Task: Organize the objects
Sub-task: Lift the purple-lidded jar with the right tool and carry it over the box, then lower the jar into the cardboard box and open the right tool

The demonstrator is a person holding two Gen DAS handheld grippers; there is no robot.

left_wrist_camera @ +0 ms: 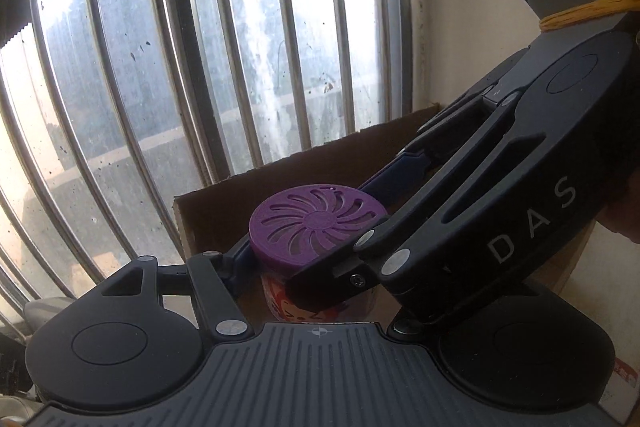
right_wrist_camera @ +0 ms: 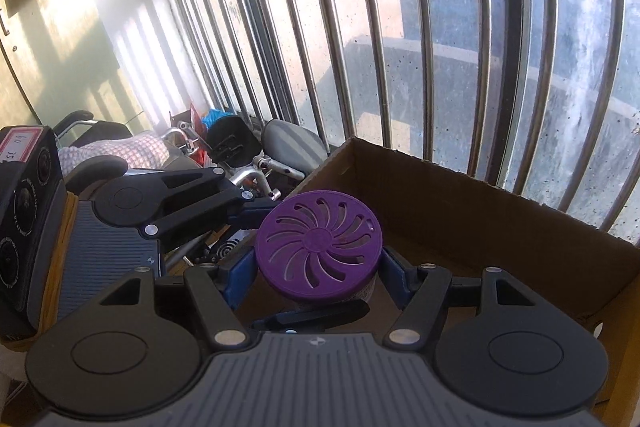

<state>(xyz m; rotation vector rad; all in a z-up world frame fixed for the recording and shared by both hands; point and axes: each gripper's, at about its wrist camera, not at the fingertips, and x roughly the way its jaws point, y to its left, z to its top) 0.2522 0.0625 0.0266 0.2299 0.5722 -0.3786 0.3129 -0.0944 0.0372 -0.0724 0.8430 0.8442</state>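
Observation:
A jar with a purple slotted lid (left_wrist_camera: 316,223) (right_wrist_camera: 318,247) is held over an open cardboard box (left_wrist_camera: 224,211) (right_wrist_camera: 480,211). In the left wrist view my left gripper (left_wrist_camera: 304,259) is closed on the jar, and the right gripper's arm (left_wrist_camera: 500,187) crosses in from the right, its fingers on either side of the lid. In the right wrist view my right gripper (right_wrist_camera: 316,267) grips the jar just below the lid with blue fingers (right_wrist_camera: 240,275). The left gripper (right_wrist_camera: 256,207) reaches in from the left and touches the lid's far side.
A barred window (left_wrist_camera: 200,47) (right_wrist_camera: 440,47) stands right behind the box. Left of the box lie wheelchair parts, a grey seat (right_wrist_camera: 292,143) and a checked cloth (right_wrist_camera: 132,151). A wall (left_wrist_camera: 480,27) rises at the right.

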